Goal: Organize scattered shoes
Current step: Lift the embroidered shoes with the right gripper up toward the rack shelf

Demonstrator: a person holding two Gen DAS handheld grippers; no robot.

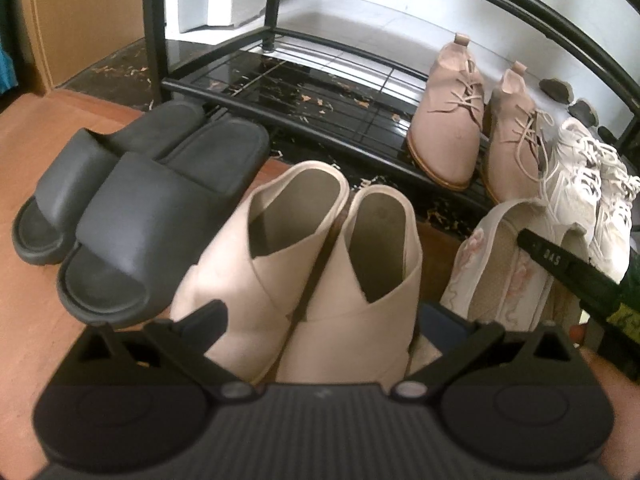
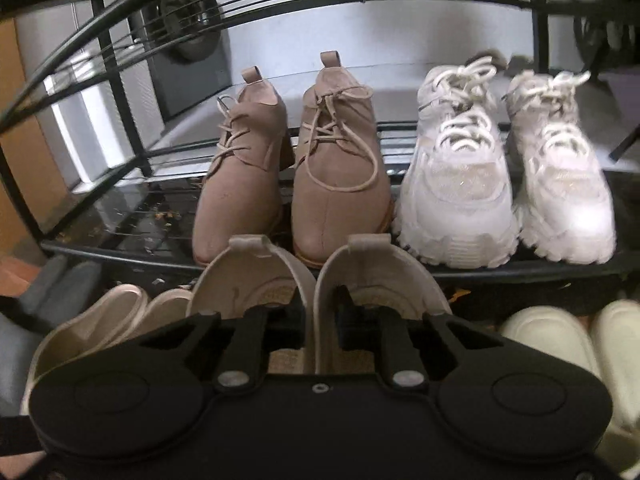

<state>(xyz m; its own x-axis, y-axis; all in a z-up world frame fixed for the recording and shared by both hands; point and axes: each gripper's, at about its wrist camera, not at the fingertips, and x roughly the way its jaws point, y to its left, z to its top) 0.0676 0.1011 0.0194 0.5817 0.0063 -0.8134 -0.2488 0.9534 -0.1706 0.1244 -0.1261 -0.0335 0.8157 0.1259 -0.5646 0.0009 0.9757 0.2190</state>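
Observation:
My left gripper [image 1: 328,320] spans a pair of cream slip-on shoes [image 1: 304,264], one finger pressed on each outer side, heels toward the rack. My right gripper [image 2: 320,320] is shut on the touching inner walls of a pair of white embroidered flats [image 2: 256,280], one finger inside each shoe. In the left wrist view those embroidered flats [image 1: 500,272] lie to the right of the cream pair, with a right-gripper finger [image 1: 560,260] reaching into them. Both pairs are just in front of the black metal shoe rack [image 1: 320,128].
On the rack's bottom shelf stand tan lace-up shoes [image 2: 296,168] and white chunky sneakers [image 2: 508,184]; the shelf's left part [image 1: 304,80] holds no shoes. Black slides [image 1: 132,200] sit on the orange floor at left. Pale cream slippers [image 2: 568,340] lie at right.

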